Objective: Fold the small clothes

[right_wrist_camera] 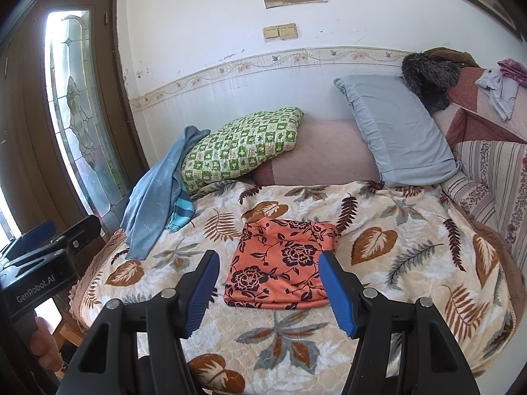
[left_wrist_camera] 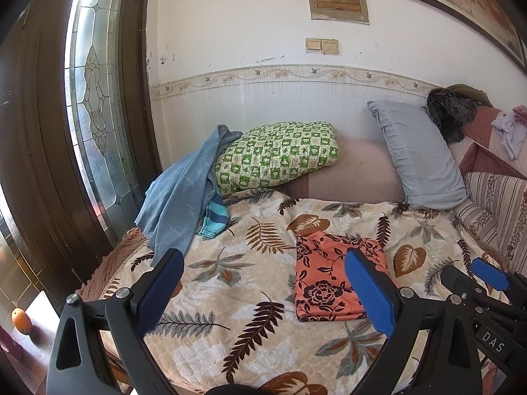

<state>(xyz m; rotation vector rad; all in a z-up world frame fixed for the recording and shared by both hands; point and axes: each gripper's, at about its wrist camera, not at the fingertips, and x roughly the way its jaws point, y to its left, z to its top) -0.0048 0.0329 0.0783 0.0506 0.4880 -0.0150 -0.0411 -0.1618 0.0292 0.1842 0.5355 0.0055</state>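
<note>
Leaf-print blanket (right_wrist_camera: 411, 230) over bed; folded orange floral garment (right_wrist_camera: 283, 263) mid-blanket, blue sweater (right_wrist_camera: 151, 204) draped left of garment, green checked pillow (right_wrist_camera: 240, 144) behind.

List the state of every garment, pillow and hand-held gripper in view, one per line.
Orange floral garment: folded, flat on the leaf-print blanket.
Blue garment: unfolded, draped over the green pillow's end.
Green checked pillow: lying tilted.
Grey pillow: leaning against the wall.
Left hand-held gripper: open, empty.
Right hand-held gripper: open, empty.
</note>
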